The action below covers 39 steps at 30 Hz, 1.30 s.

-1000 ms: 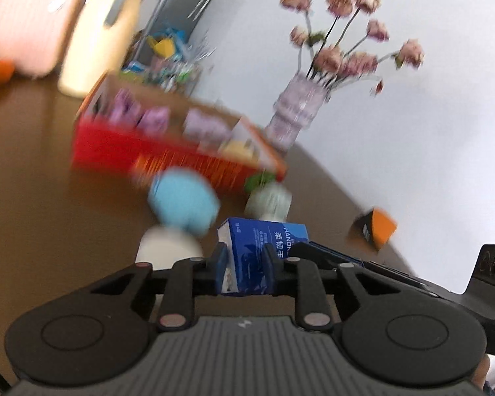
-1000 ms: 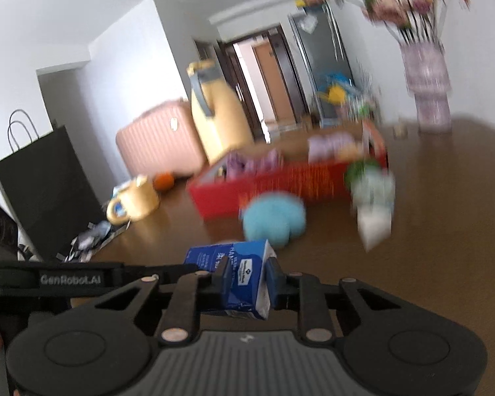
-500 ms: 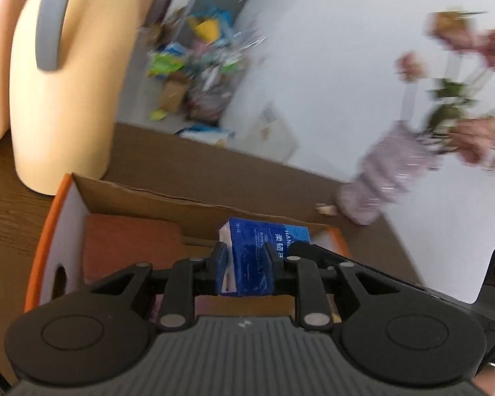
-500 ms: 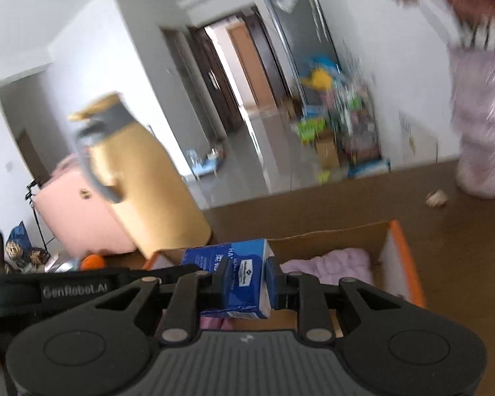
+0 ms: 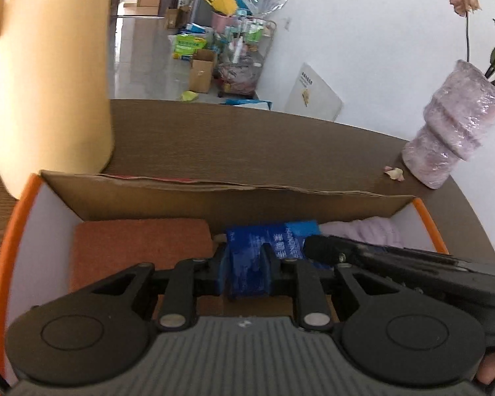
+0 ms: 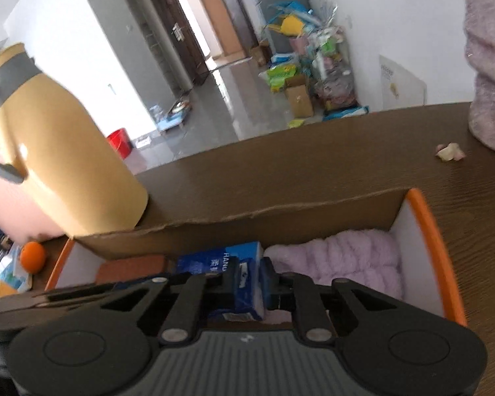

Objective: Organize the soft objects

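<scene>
Both grippers' jaws pinch blue tissue pack, lettering perhaps "HAND".

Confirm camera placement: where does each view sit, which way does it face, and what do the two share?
Left wrist: on the left gripper, looking forward and down into the cardboard box; its fingers clamp the blue tissue pack; the right gripper enters from the right.
Right wrist: on the right gripper, facing the same box; its jaws, just closing further, pinch the pack; the left gripper shows lower left.
Shared: pack, box, purple towel, yellow jug, vase.
</scene>
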{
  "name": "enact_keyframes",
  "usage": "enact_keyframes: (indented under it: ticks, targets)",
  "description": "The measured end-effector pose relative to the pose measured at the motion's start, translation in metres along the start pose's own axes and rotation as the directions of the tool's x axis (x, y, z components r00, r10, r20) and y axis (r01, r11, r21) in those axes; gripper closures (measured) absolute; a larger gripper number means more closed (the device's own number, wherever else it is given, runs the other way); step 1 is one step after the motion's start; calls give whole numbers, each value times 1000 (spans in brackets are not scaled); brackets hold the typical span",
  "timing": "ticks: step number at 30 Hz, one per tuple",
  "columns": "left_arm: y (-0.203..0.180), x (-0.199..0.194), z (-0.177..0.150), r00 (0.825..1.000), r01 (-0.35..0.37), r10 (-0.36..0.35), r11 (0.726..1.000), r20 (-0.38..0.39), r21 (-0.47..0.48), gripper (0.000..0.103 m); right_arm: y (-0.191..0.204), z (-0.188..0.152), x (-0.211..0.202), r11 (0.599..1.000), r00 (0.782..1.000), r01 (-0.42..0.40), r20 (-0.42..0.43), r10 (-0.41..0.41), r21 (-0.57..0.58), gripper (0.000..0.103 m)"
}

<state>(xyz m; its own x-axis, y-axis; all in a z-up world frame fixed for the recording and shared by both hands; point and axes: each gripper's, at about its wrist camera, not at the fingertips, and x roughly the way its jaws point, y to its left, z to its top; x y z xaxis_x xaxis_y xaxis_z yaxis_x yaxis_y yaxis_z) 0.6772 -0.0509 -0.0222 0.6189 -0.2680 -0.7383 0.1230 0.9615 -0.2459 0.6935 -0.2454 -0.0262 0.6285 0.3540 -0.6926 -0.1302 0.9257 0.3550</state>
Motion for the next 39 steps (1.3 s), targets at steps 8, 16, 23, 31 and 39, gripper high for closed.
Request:
enact_keyframes:
  ticks: [8, 16, 23, 31, 39]
  targets:
    - [-2, -83, 8, 991, -43, 37, 998, 125, 43, 66, 30, 4, -43, 992, 998, 35, 51, -29, -119, 84]
    - [-13, -198, -19, 968, -127, 98, 986, 233, 112, 51, 36, -1, -176, 970, 981, 127, 172, -92, -208, 73]
    - [-35, -270, -54, 947, -157, 102, 974, 306, 161, 33, 25, -37, -275, 971, 964, 151, 244, -103, -187, 68]
    - [-44, -328, -175, 846, -245, 117, 952, 520, 185, 19, 40, -134, -340, 935, 913, 202, 400, -73, -290, 51]
    - [-49, -353, -322, 813, -221, 51, 949, 580, 226, 7, 48, -288, -366, 910, 871, 196, 490, 9, -365, 40]
